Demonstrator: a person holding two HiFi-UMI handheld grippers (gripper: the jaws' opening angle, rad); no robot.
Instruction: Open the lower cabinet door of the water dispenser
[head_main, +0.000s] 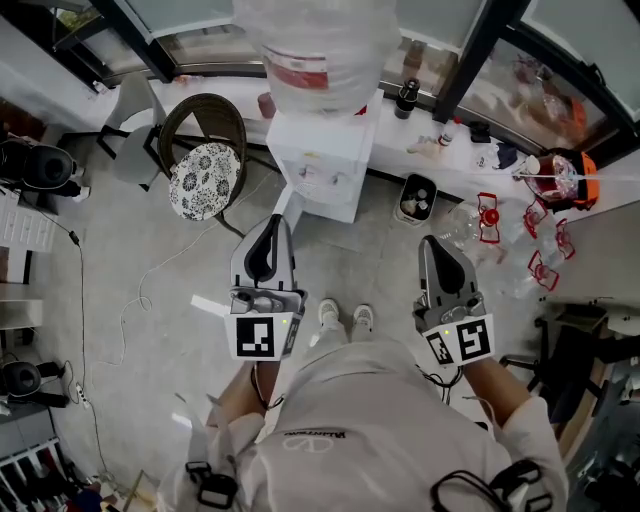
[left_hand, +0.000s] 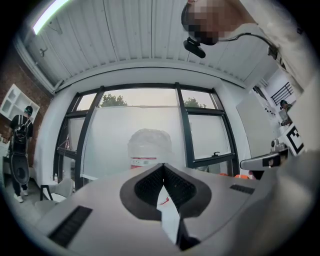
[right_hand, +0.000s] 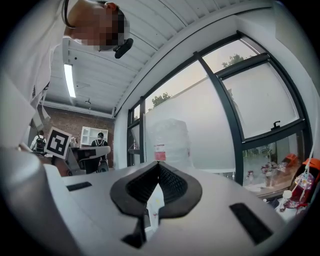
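From here, the water dispenser (head_main: 318, 165) at twelve o'clock is white, and its clear bottle (head_main: 320, 40) carries a red-and-white label. At ten o'clock the chair cushion (head_main: 203, 180) has a black floral print on white, inside a dark brown rim. My left tongs (head_main: 278, 224) and right tongs (head_main: 432, 243) are pale grey with black ribbed pads (left_hand: 150, 187). Each bears a marker cube (head_main: 255, 338) patterned in black-and-white squares. The floor (head_main: 150, 300) is mottled grey, and red frames (head_main: 487, 213) lie at three o'clock.
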